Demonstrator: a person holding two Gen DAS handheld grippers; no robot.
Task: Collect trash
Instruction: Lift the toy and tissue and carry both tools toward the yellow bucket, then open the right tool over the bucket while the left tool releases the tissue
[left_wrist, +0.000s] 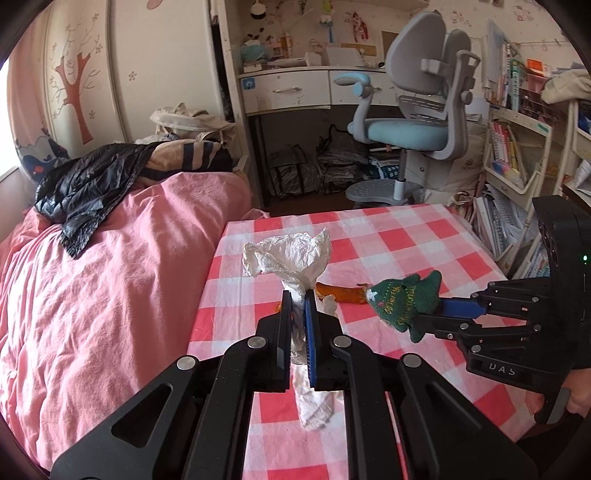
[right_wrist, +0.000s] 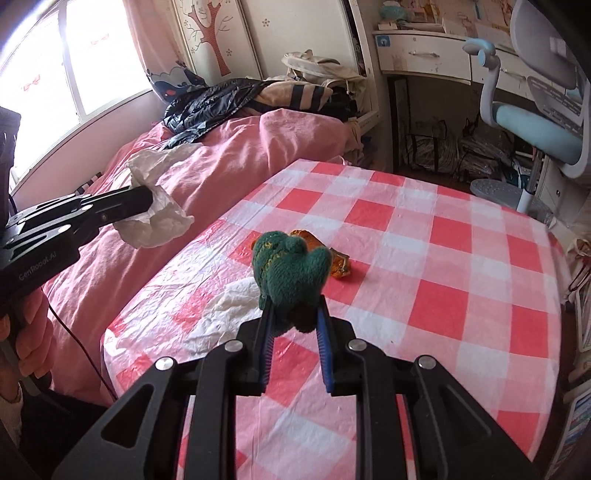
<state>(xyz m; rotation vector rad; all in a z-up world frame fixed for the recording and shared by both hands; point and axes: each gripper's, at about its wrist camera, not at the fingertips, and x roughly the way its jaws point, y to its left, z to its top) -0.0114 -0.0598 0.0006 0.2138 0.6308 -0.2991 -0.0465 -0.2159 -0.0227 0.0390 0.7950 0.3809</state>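
Note:
My left gripper (left_wrist: 297, 295) is shut on a crumpled white tissue (left_wrist: 291, 254) and holds it above the left edge of the checked table (left_wrist: 424, 240). It also shows in the right wrist view (right_wrist: 147, 201), with the tissue (right_wrist: 155, 221) hanging over the bed. My right gripper (right_wrist: 293, 314) is shut on a green felt Christmas tree (right_wrist: 291, 267), held above the table; the tree reads "Merry Christmas" in the left wrist view (left_wrist: 402, 299). An orange wrapper (right_wrist: 338, 264) lies on the table behind the tree. Another white tissue (right_wrist: 229, 314) lies flat on the table near its left edge.
A bed with a pink cover (left_wrist: 110, 295) and a black jacket (left_wrist: 85, 188) lies left of the table. A blue-grey desk chair (left_wrist: 417, 129) and a white desk (left_wrist: 295, 88) stand beyond. Bookshelves (left_wrist: 517, 147) stand at the right.

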